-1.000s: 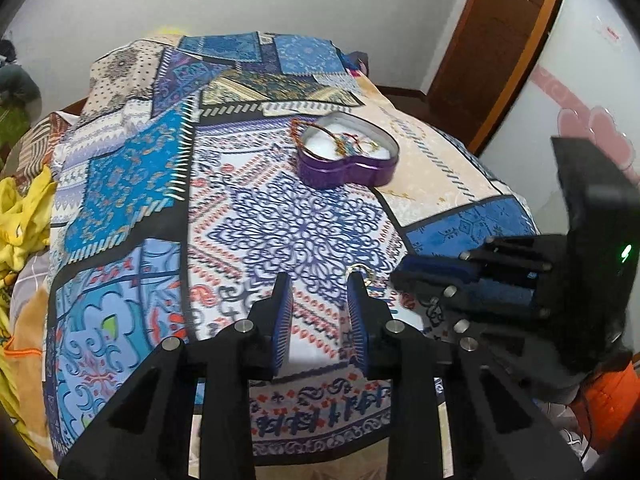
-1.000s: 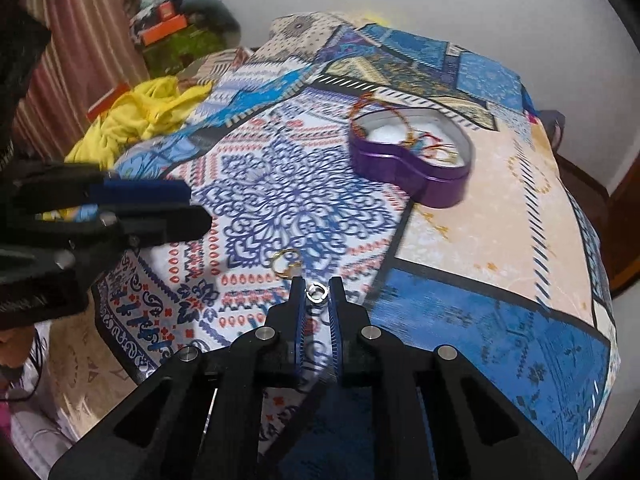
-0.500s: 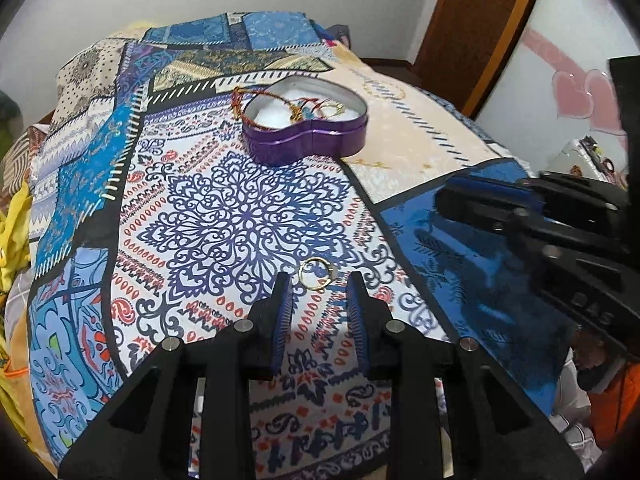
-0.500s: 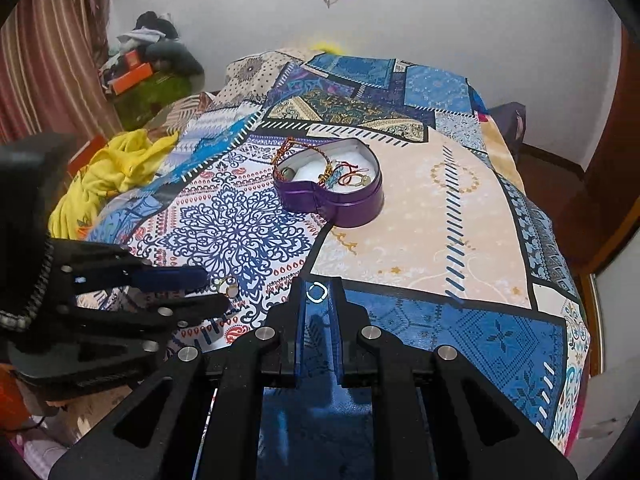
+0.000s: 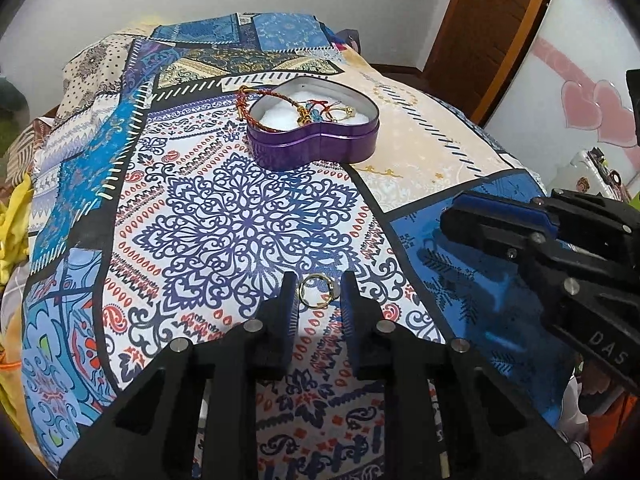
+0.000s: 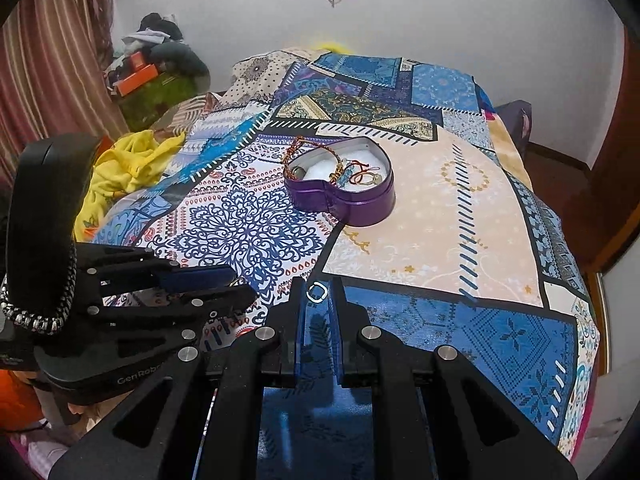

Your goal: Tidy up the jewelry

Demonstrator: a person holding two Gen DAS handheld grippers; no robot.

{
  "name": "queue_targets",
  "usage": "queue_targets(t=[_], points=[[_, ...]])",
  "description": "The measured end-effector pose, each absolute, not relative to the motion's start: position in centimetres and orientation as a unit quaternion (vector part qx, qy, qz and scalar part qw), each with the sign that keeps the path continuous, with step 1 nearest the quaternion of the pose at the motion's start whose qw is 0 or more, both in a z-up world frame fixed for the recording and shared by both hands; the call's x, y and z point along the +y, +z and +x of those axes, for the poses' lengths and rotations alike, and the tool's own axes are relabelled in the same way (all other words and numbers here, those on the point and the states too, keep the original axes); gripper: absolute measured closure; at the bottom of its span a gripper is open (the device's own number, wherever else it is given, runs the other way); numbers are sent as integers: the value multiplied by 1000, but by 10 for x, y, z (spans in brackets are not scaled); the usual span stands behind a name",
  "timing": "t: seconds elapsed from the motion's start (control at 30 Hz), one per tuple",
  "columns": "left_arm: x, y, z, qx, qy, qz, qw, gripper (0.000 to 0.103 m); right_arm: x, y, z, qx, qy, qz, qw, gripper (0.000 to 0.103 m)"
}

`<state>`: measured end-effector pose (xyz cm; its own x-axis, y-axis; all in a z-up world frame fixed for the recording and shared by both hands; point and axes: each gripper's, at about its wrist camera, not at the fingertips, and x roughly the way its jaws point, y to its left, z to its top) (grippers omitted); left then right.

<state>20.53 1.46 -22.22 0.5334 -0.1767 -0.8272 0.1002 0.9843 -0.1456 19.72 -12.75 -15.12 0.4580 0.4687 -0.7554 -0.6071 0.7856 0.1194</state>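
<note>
A purple heart-shaped tin (image 5: 316, 136) sits open on the patterned bedspread, with bracelets and rings on white padding inside; it also shows in the right wrist view (image 6: 344, 188). A gold ring (image 5: 316, 290) lies on the cloth between the tips of my open left gripper (image 5: 318, 292). My right gripper (image 6: 317, 292) is shut on a small silver ring (image 6: 317, 292) and holds it above the bed's near right part. In the left wrist view the right gripper (image 5: 460, 216) hangs at the right.
A red beaded bracelet (image 5: 256, 98) drapes over the tin's far left rim. Yellow cloth (image 6: 128, 164) lies at the bed's left side. A wooden door (image 5: 492, 20) stands at the far right. The bed's near edge drops off below the grippers.
My right gripper has lifted with the silver ring and pulled back. My left gripper has moved forward until the gold ring lies between its tips.
</note>
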Motion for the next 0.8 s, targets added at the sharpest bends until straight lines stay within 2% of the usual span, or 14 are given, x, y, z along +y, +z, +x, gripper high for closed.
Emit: queue_targets(t=[0.8], points=[[36, -155, 215, 385, -55, -43, 920, 83, -131, -111, 218, 364, 306, -63, 878, 93]])
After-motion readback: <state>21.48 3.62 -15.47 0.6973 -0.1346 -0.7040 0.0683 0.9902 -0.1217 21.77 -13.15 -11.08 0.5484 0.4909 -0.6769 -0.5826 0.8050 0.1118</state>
